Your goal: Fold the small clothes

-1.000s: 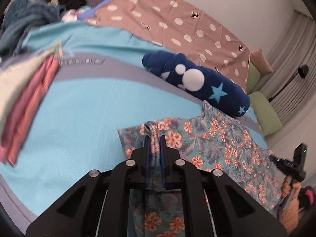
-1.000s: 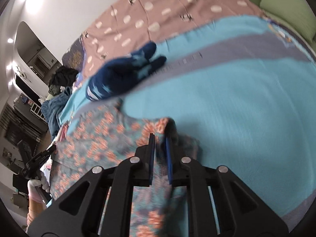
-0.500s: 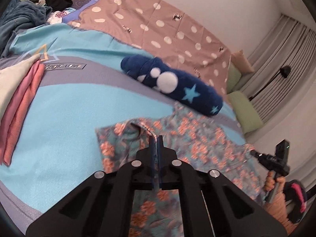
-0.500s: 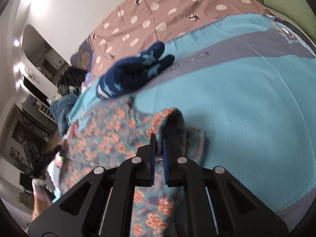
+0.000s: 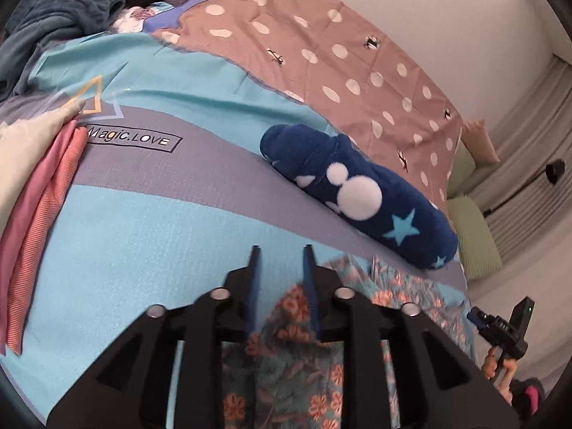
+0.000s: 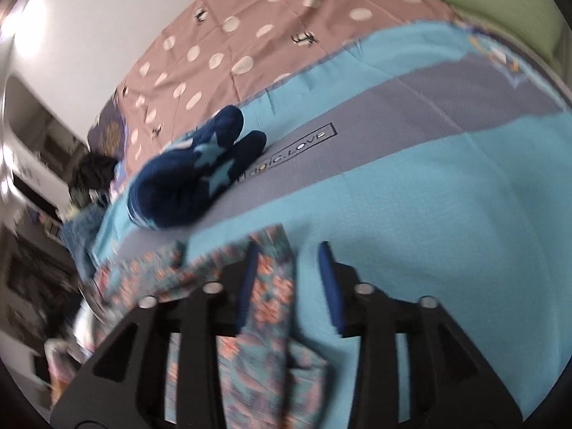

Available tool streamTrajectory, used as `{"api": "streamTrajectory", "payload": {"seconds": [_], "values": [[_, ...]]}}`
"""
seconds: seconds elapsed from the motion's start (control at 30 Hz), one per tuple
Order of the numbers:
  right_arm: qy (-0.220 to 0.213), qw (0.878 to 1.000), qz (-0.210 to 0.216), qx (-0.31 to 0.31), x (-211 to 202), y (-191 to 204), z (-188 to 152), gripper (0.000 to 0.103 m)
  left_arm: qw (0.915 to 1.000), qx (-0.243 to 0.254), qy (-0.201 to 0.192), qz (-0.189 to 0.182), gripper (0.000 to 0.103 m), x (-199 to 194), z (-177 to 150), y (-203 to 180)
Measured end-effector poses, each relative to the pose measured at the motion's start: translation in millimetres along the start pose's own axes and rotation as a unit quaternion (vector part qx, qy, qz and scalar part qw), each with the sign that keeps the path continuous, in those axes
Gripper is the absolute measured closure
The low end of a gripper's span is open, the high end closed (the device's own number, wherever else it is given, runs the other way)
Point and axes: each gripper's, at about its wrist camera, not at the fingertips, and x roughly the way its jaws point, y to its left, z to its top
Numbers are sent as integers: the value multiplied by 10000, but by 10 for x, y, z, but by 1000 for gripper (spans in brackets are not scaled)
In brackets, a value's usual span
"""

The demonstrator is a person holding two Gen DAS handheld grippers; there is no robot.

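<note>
A teal garment with orange flowers (image 5: pixel 286 364) lies on the blue bedspread (image 5: pixel 150 236), partly folded over itself. My left gripper (image 5: pixel 280 254) is open and empty, its blue-padded fingers just above the garment's near left edge. In the right wrist view the same floral garment (image 6: pixel 264 307) lies under and between the fingers of my right gripper (image 6: pixel 287 250), which is open and holds nothing. The right gripper also shows at the far right of the left wrist view (image 5: pixel 500 329).
A rolled navy fleece with stars (image 5: pixel 361 193) lies behind the garment, also in the right wrist view (image 6: pixel 193 178). Folded pink and cream clothes (image 5: pixel 39 193) sit at the left. A polka-dot brown sheet (image 5: pixel 321 57), green pillows (image 5: pixel 475 236) and a clothes pile (image 5: pixel 53 18) lie beyond.
Both grippers were shut on the floral garment's corners and carried them over; now both have opened and let go, and the garment lies folded on the bed.
</note>
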Motion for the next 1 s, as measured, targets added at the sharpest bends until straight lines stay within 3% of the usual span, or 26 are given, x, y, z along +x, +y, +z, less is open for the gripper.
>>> {"api": "streamTrajectory", "payload": {"seconds": [0.1,0.2,0.37,0.4,0.43,0.47,0.57,0.67,0.7,0.8,0.9,0.93,1.0], "values": [[170,9994,-31,-310,22,10,-21,58,9990,424,117,16,63,-36,-59,-58],[396,9971,-41,-649,127,83,-34,48,9941,1016,319,196,62,44,-110,-130],[421,9955,46,-852,298,188,46,38,9917,1067,721,-19,63,346,-39,-222],[423,9954,96,-857,329,210,64,44,9916,1085,703,-79,71,390,-17,-260],[452,9951,161,-867,347,229,77,58,9916,1103,661,-164,102,415,4,-295],[549,9946,219,-855,371,245,90,97,9914,1097,664,-246,103,428,16,-318],[199,9962,365,-763,247,254,119,96,9933,1082,322,-253,103,357,60,-356],[233,9970,500,-550,247,198,138,95,9956,904,230,-124,103,303,97,-233],[326,9968,441,-574,283,195,118,95,9957,847,337,-142,100,304,98,-176],[431,9964,333,-647,355,214,73,93,9931,780,859,-178,57,390,32,-79],[432,9969,318,-567,403,209,48,90,9885,1177,946,-18,56,457,-66,-142],[424,9971,313,-544,411,207,45,90,9884,1182,946,-154,66,461,-69,-157],[416,9972,293,-547,406,209,41,90,9868,1177,1002,-486,99,487,-76,-218]]}}
